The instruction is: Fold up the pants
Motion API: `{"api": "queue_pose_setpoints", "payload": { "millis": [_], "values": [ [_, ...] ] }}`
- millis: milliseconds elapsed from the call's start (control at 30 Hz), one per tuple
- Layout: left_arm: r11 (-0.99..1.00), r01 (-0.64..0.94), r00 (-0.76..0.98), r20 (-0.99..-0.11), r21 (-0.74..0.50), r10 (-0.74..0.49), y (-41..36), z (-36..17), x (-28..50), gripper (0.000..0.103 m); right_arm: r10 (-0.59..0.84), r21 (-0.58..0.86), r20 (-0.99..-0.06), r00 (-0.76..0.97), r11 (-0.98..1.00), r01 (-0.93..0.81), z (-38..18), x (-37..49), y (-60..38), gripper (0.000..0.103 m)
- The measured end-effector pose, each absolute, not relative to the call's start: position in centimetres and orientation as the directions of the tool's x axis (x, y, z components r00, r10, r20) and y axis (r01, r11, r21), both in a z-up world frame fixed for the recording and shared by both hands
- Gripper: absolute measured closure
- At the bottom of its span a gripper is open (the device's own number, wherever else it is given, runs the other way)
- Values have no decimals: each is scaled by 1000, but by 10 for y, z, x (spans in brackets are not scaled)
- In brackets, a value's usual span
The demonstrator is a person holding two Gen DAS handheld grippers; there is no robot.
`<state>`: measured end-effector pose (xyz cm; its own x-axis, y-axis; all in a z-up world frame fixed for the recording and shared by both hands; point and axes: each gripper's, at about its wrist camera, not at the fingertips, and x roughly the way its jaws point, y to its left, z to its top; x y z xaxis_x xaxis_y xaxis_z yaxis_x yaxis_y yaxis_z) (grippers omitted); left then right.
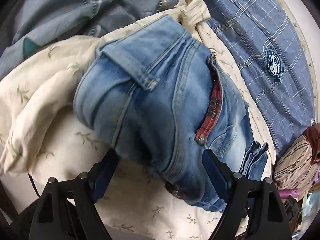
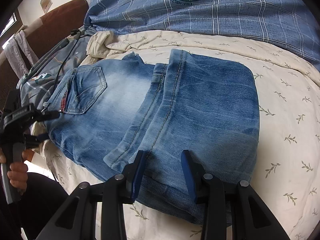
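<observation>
**Left fingers wide around the waistband, right fingers planted on the fold**

Your left gripper [image 1: 160, 156] has its fingers spread wide, one pad on each side of the waist end of the jeans [image 2: 152, 108]; the denim bunches between them, but the pads do not press on it. Your right gripper [image 2: 165, 158] has its blue fingers partly apart, tips down on the folded leg cloth at the near edge; whether they pinch a layer or just rest there, you cannot tell from this view.

The jeans lie on the cream leaf-print bedspread [image 2: 280, 104], already doubled over. Their long axis runs across the right wrist view: waistband and back pocket [image 2: 88, 90] off to the left, the fold edge to the right, with the leg hems turned back and lying on top near the middle. A red plaid lining [image 1: 212, 110] peeks out at the pocket opening, with a metal rivet just below it.

Beyond the jeans, a blue plaid pillow [image 2: 220, 16] with a round crest lies along the far side of the bed. A grey-blue garment [image 1: 60, 10] is heaped past the waistband, with a black cable across it. Your hand [image 2: 16, 170] is wrapped around the left gripper's handle at the left edge.
</observation>
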<state>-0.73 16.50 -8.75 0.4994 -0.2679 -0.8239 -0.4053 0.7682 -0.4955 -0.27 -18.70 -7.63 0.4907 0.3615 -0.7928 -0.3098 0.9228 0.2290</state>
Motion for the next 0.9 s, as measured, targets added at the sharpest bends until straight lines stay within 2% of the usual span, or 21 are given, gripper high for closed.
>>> {"api": "queue_pose_setpoints", "payload": {
  "millis": [167, 367, 400, 433, 500, 600, 733, 900],
  "values": [
    [771, -401, 503, -823, -494, -265, 166, -85, 9, 17, 360, 226, -793, 491, 923, -311, -76, -3, -186, 62],
    [729, -390, 536, -782, -563, -318, 177, -83, 9, 18, 362, 227, -792, 492, 923, -312, -76, -3, -187, 62],
    [728, -379, 548, -773, -571, -321, 178, -81, 7, 21, 361, 226, -792, 492, 923, -313, -76, -3, -187, 62],
    [730, -372, 556, -768, -573, -318, 178, -77, 4, 31, 360, 225, -793, 492, 923, -313, -76, -4, -187, 62],
    [745, -355, 570, -762, -565, -306, 177, -71, 1, 41, 360, 224, -793, 492, 923, -313, -76, -3, -186, 62],
    [778, -328, 559, -774, -535, -297, 176, -73, 6, 41, 358, 222, -793, 493, 923, -314, -76, -3, -186, 62],
    [766, -347, 558, -775, -541, -295, 179, -83, 10, 27, 358, 221, -793, 493, 923, -315, -76, -2, -186, 62],
    [780, -347, 601, -762, -521, -242, 168, -78, 10, 27, 358, 219, -792, 494, 923, -318, -76, -2, -185, 62]
  ]
}}
